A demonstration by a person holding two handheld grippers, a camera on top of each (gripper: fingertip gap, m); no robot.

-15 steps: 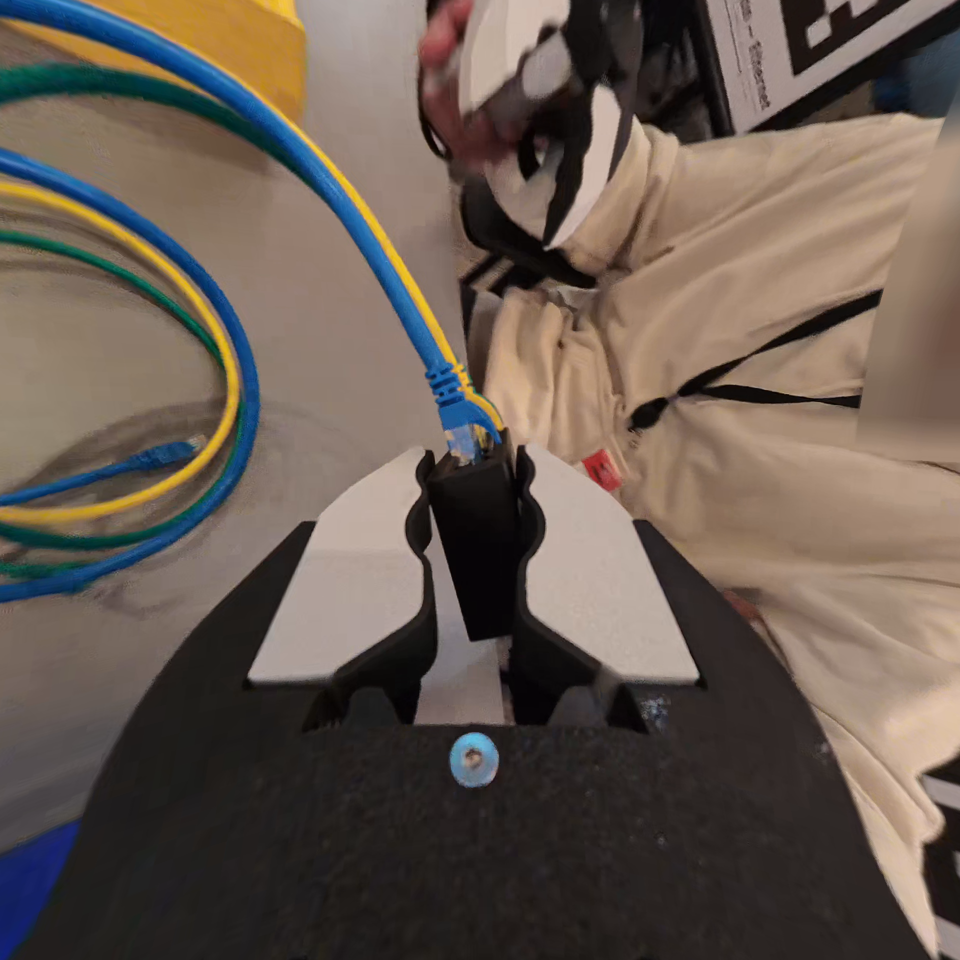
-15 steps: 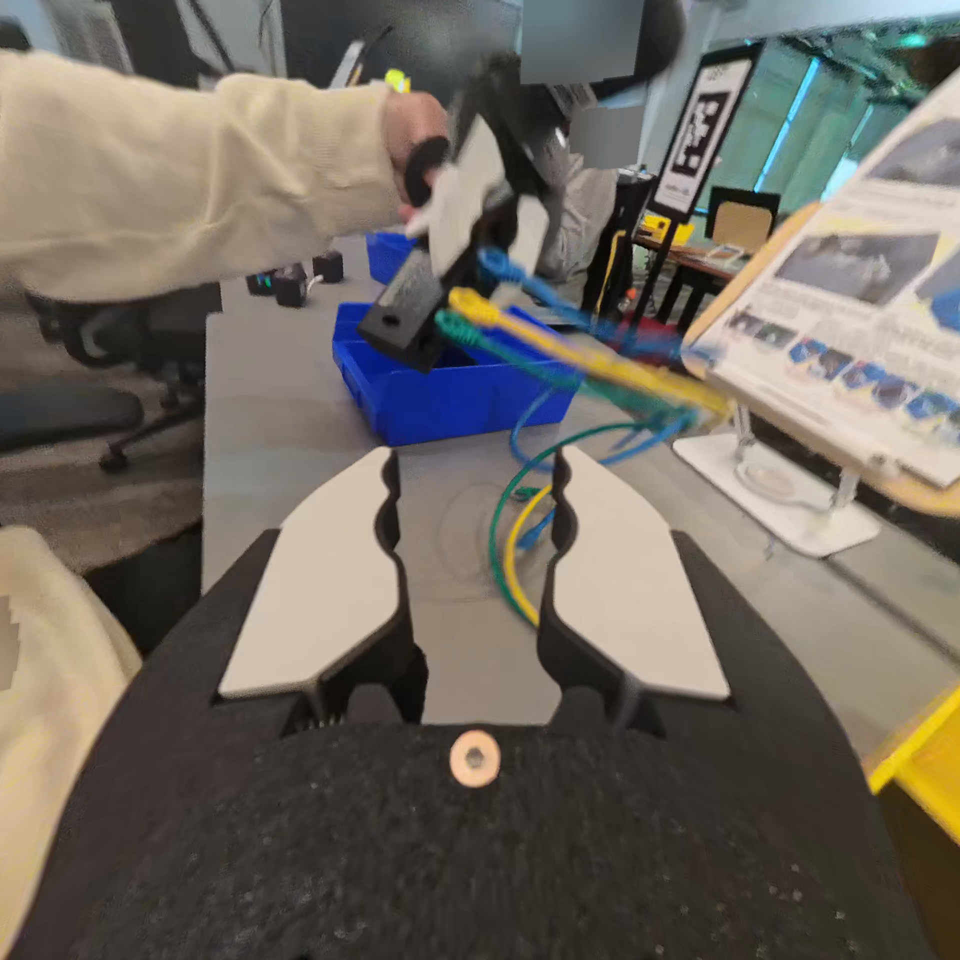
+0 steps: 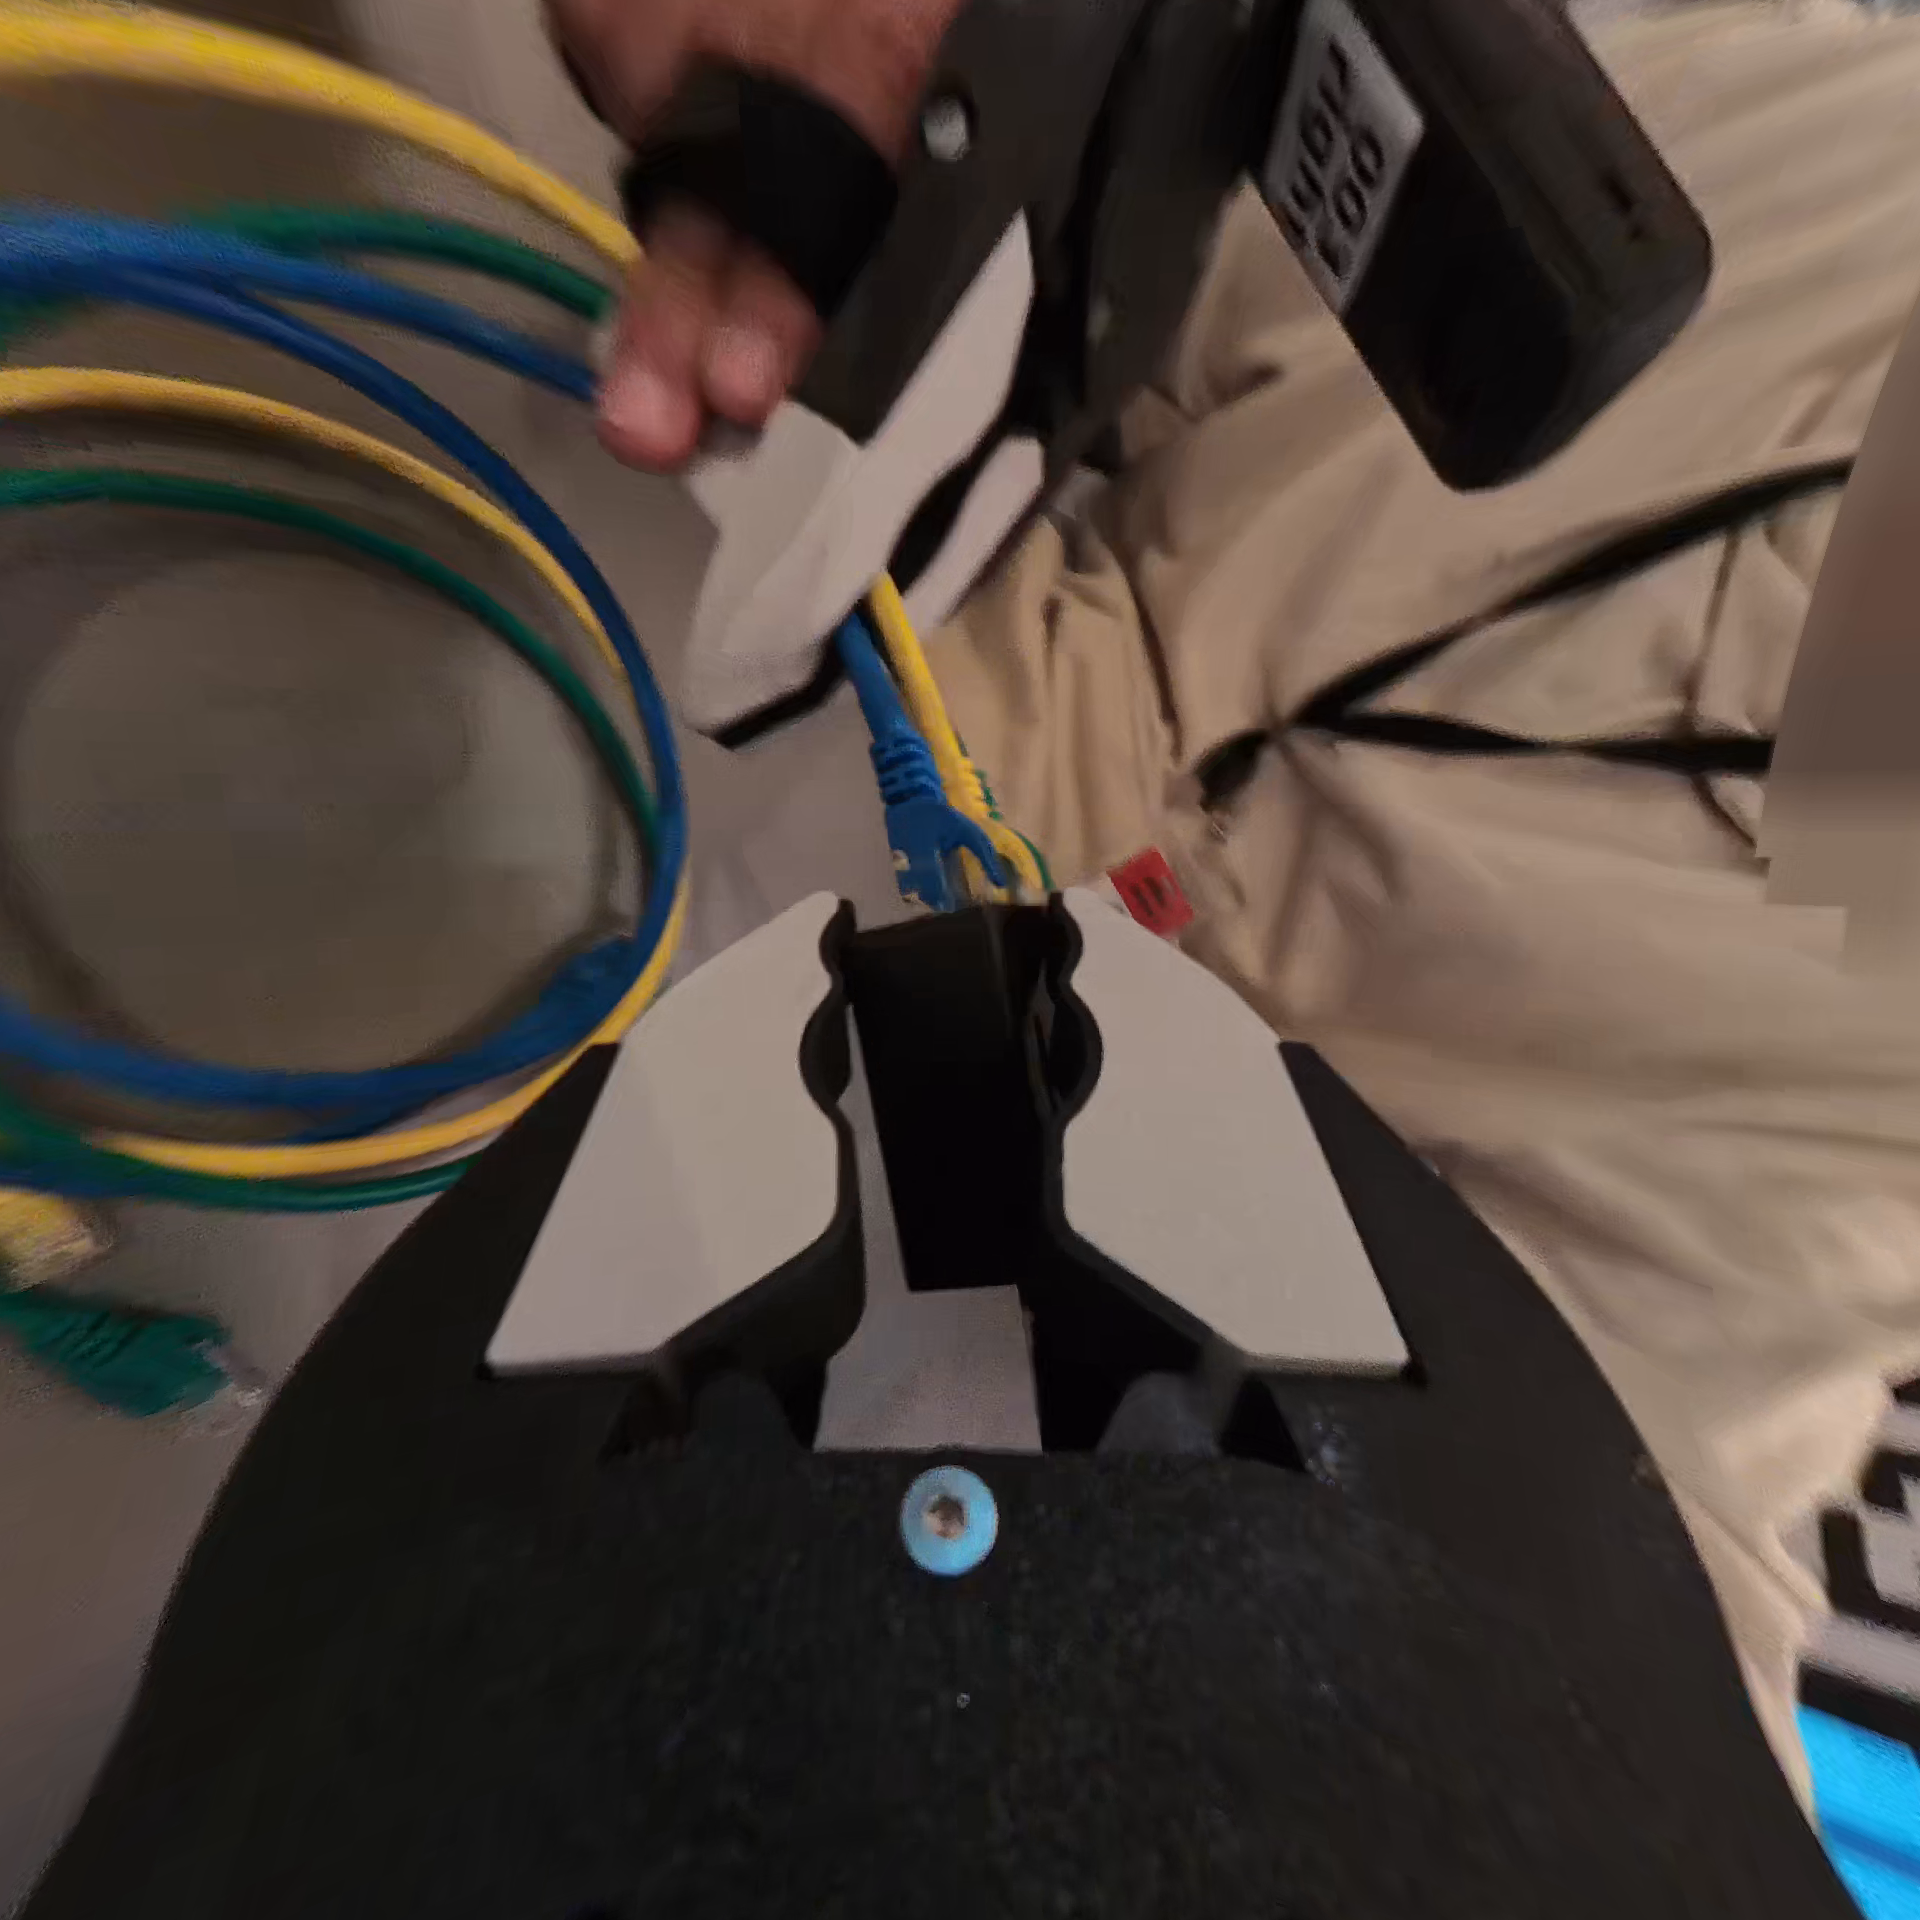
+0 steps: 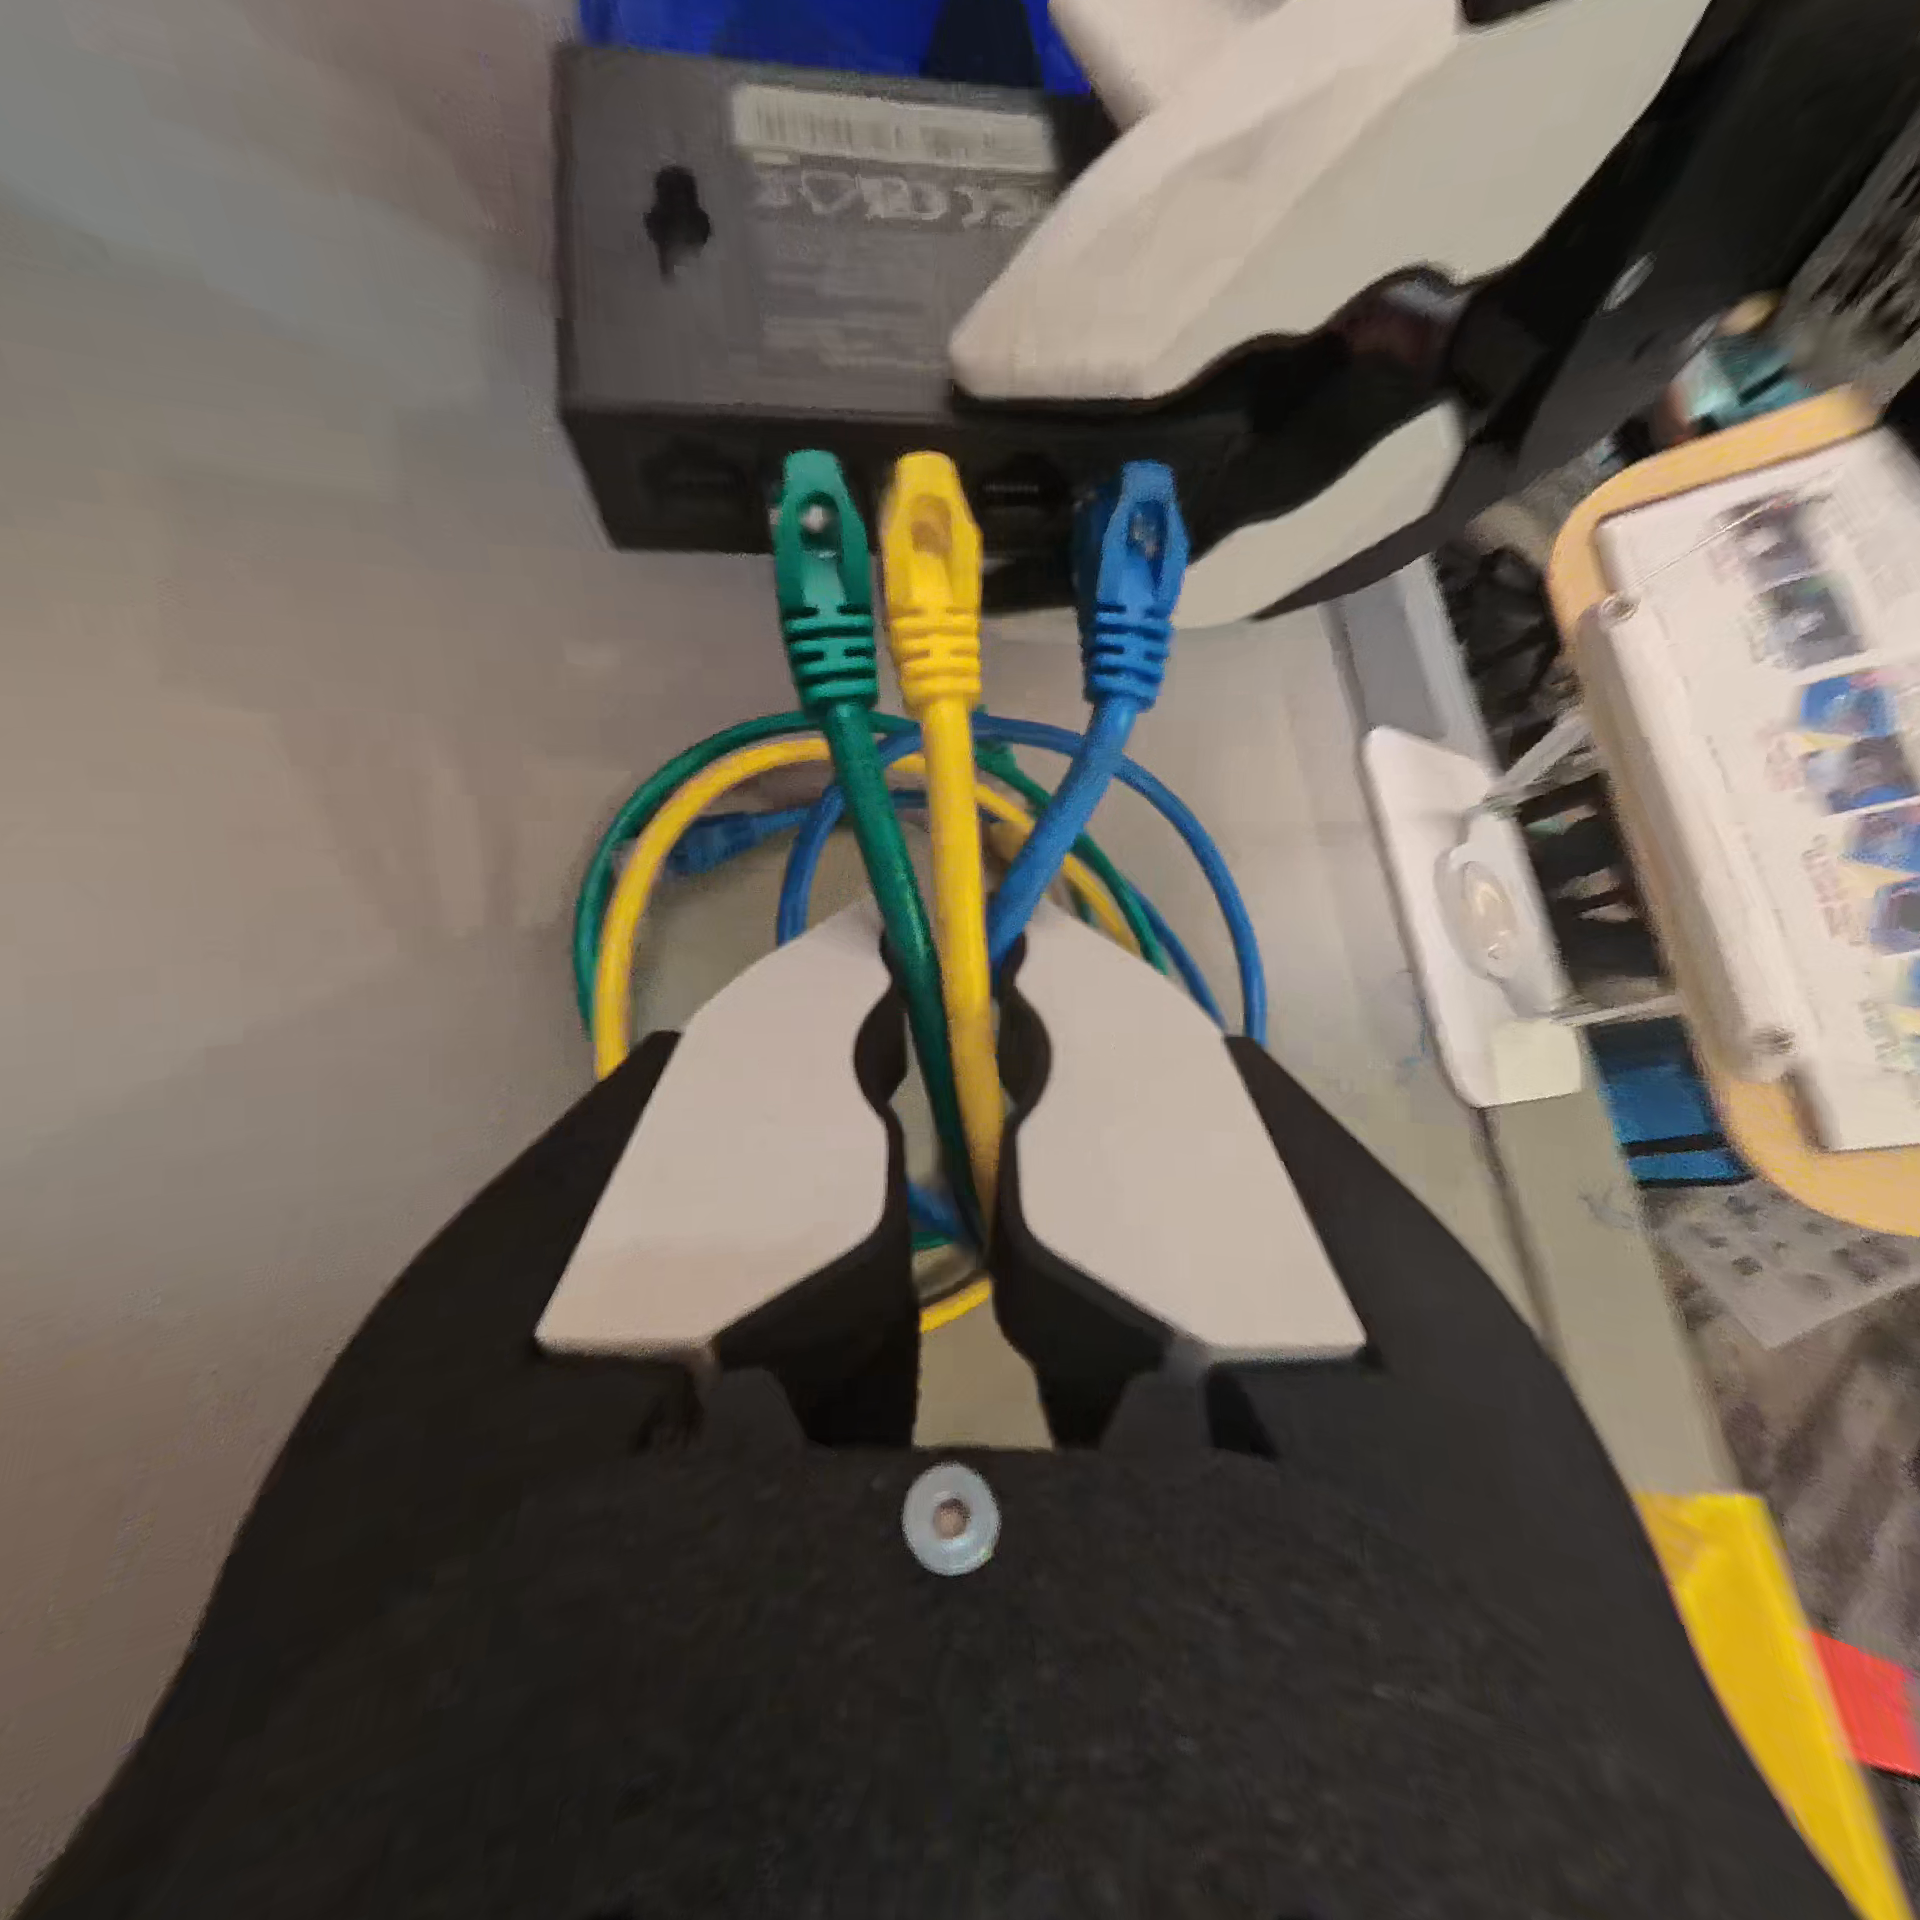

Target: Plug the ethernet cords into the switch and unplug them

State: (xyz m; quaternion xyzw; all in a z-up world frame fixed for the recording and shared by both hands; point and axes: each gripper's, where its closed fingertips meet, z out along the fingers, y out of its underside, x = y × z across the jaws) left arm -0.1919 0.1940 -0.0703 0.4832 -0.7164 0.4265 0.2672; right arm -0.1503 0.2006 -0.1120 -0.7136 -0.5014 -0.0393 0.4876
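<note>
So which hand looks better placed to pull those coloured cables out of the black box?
The right. Its tool is shut around the green cable and yellow cable just behind their plugs. The left tool is busy clamping the black box, holding it steady.

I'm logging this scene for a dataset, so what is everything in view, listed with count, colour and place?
Switch: one, black, held over the table, ports facing the right wrist camera.
Green cord: one, plugged into the switch, leftmost of the three.
Yellow cord: one, plugged in beside the green.
Blue cord: one, plugged in, rightmost.
Table: one, grey, with cord loops lying on it.
Blue bin: one, behind the switch.
Picture board on stand: one, at right.
Cream jacket: one, on the person.
Hand: one, gripping the right tool.
Left tongs: shut on the switch.
Right tongs: closed around the three cords.
</note>
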